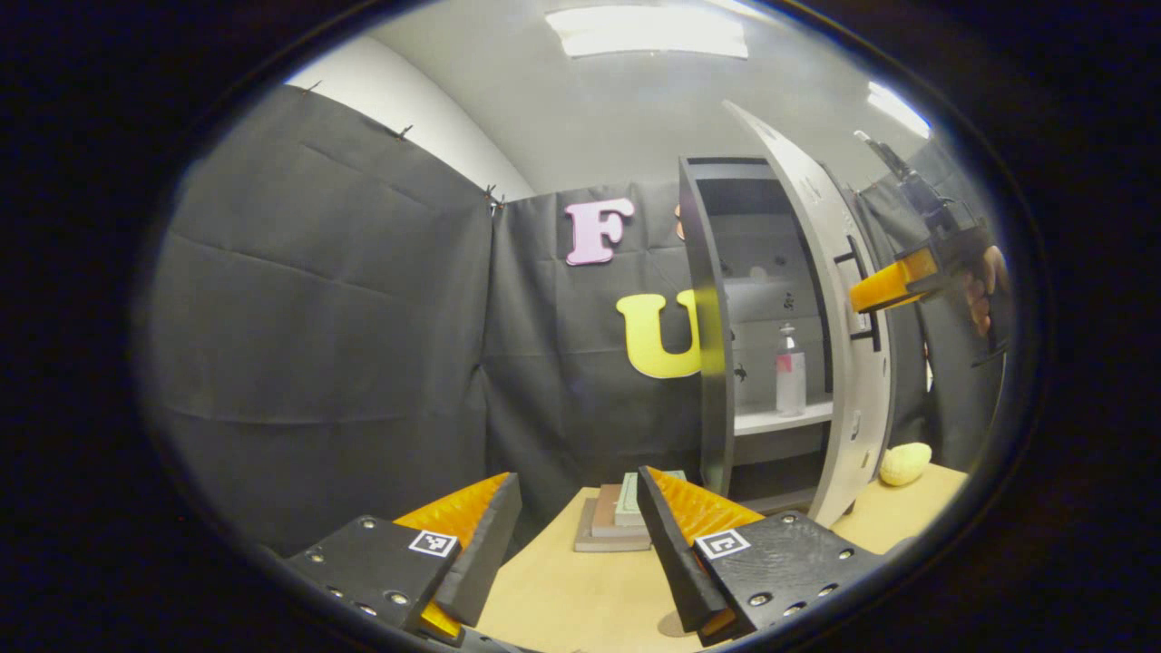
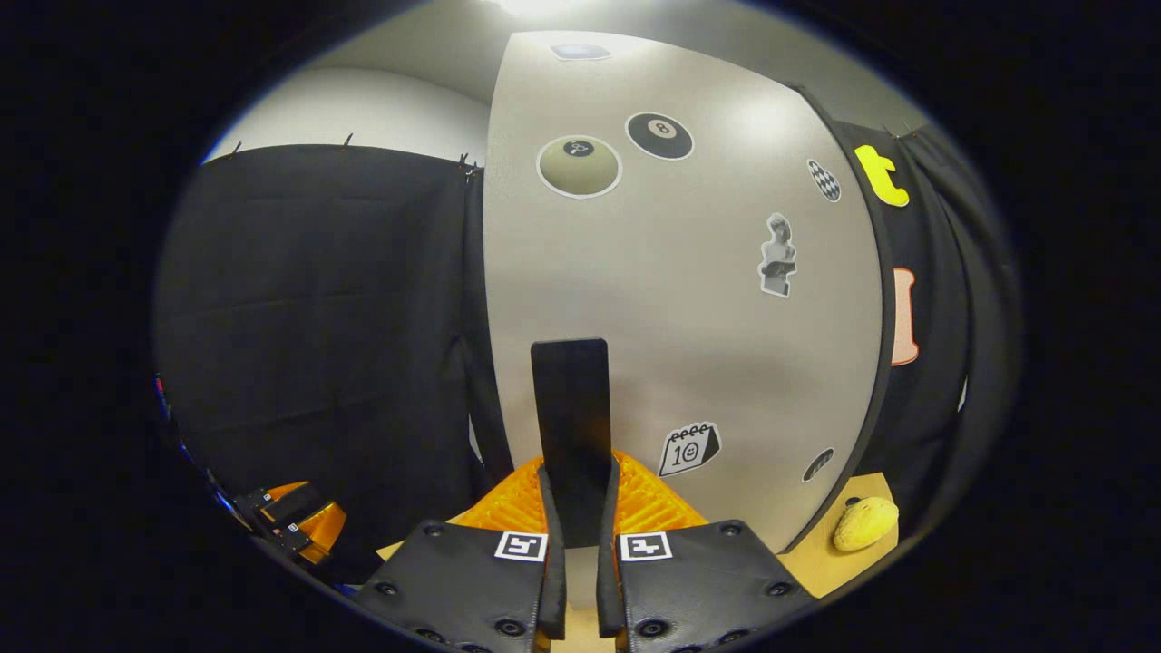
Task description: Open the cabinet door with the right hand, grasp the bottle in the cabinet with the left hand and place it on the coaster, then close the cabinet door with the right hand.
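Right claw (image 2: 580, 508) is clenched on the black door handle (image 2: 570, 408), both fingers pressing its sides, with the cabinet door (image 2: 689, 299) swung partly open. In the left gripper view I see that same claw (image 1: 884, 288) at about 3 o'clock against the door's edge. My left claw (image 1: 580, 535) hangs released, jaws wide, above the bench (image 1: 580, 599).

The bottle (image 1: 790, 374) stands upright on the cabinet shelf (image 1: 780, 419), at roughly 2 o'clock from my left claw. The coaster (image 1: 626, 512) seems to be the stacked squares at 12 o'clock, just beyond my fingertips.

I judge the door wants swinging wider, following its arc so the handle does not slip. Then I bring the left claw in level, between frame and door, and close around the bottle's body rather than its pump.
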Tool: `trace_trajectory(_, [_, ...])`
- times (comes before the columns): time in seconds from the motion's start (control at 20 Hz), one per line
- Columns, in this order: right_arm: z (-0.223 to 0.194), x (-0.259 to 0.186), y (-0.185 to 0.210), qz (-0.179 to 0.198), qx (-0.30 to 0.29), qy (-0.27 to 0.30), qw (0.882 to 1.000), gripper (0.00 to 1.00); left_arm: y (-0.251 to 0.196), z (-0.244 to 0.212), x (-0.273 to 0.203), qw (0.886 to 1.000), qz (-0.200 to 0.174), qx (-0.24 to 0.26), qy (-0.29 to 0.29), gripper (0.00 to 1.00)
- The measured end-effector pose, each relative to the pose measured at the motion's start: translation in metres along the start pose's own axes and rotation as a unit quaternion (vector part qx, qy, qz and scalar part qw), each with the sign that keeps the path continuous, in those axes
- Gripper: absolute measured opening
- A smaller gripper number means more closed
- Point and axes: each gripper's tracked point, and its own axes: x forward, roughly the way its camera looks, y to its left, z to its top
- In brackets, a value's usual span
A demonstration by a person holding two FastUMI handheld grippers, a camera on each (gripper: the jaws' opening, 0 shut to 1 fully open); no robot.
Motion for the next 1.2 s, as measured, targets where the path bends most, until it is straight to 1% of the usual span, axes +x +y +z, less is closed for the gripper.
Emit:
trace_trajectory(0.05, [0.000,-0.002,-0.001,0.006,-0.001,0.000,1.000,0.15,-0.008,0.001,0.000,1.000,-0.003,-0.001,0.000,0.80])
trace_trajectory(0.1, [-0.001,-0.004,-0.002,0.012,-0.002,-0.001,1.000,0.13,-0.016,0.003,0.000,1.000,-0.006,-0.002,-0.001,0.77])
trace_trajectory(0.15, [-0.001,-0.006,-0.004,0.018,-0.003,-0.001,1.000,0.15,-0.026,0.003,0.002,1.000,-0.010,-0.003,-0.001,0.77])
trace_trajectory(0.45, [-0.004,-0.015,-0.014,0.042,0.001,-0.003,0.999,0.15,-0.086,0.010,0.005,0.999,-0.044,-0.005,-0.005,0.77])
trace_trajectory(0.5, [-0.004,-0.017,-0.016,0.045,0.002,-0.003,0.999,0.15,-0.097,0.011,0.006,0.999,-0.051,-0.005,-0.007,0.80])
trace_trajectory(0.55, [-0.004,-0.019,-0.018,0.046,0.002,-0.004,0.999,0.15,-0.107,0.013,0.006,0.998,-0.057,-0.005,-0.008,0.77])
trace_trajectory(0.6, [-0.004,-0.020,-0.020,0.046,0.001,-0.006,0.999,0.12,-0.117,0.014,0.004,0.998,-0.064,-0.005,-0.009,0.77])
trace_trajectory(0.65, [-0.004,-0.022,-0.023,0.045,0.003,-0.007,0.999,0.12,-0.128,0.014,0.005,0.997,-0.071,-0.004,-0.010,0.77])
trace_trajectory(0.7, [-0.004,-0.023,-0.025,0.044,0.006,-0.008,0.999,0.15,-0.139,0.015,0.004,0.997,-0.077,-0.004,-0.011,0.77])
trace_trajectory(0.75, [-0.003,-0.025,-0.028,0.044,0.011,-0.008,0.999,0.12,-0.150,0.015,0.003,0.996,-0.083,-0.005,-0.010,0.77])
trace_trajectory(0.8, [-0.004,-0.027,-0.030,0.043,0.014,-0.008,0.999,0.12,-0.161,0.015,0.002,0.996,-0.090,-0.006,-0.009,0.77])
trace_trajectory(0.85, [-0.004,-0.029,-0.033,0.040,0.015,-0.010,0.999,0.15,-0.170,0.014,0.002,0.995,-0.096,-0.008,-0.009,0.77])
trace_trajectory(0.95, [-0.004,-0.033,-0.040,0.025,0.009,-0.014,1.000,0.15,-0.186,0.015,-0.002,0.994,-0.105,-0.009,-0.009,0.77])
trace_trajectory(1.0, [-0.004,-0.035,-0.044,0.016,0.008,-0.016,1.000,0.14,-0.195,0.015,-0.004,0.994,-0.109,-0.009,-0.008,0.80])
trace_trajectory(1.05, [-0.003,-0.037,-0.048,0.009,0.010,-0.018,1.000,0.14,-0.205,0.015,-0.005,0.993,-0.114,-0.010,-0.008,0.77])
trace_trajectory(1.1, [-0.003,-0.037,-0.051,0.002,0.012,-0.020,1.000,0.14,-0.212,0.015,-0.006,0.993,-0.117,-0.010,-0.008,0.80])
trace_trajectory(1.15, [-0.002,-0.038,-0.055,-0.007,0.014,-0.024,1.000,0.14,-0.219,0.016,-0.009,0.993,-0.121,-0.010,-0.009,0.77])
trace_trajectory(1.2, [-0.002,-0.040,-0.058,-0.015,0.014,-0.026,0.999,0.14,-0.226,0.016,-0.012,0.992,-0.123,-0.009,-0.008,0.80])
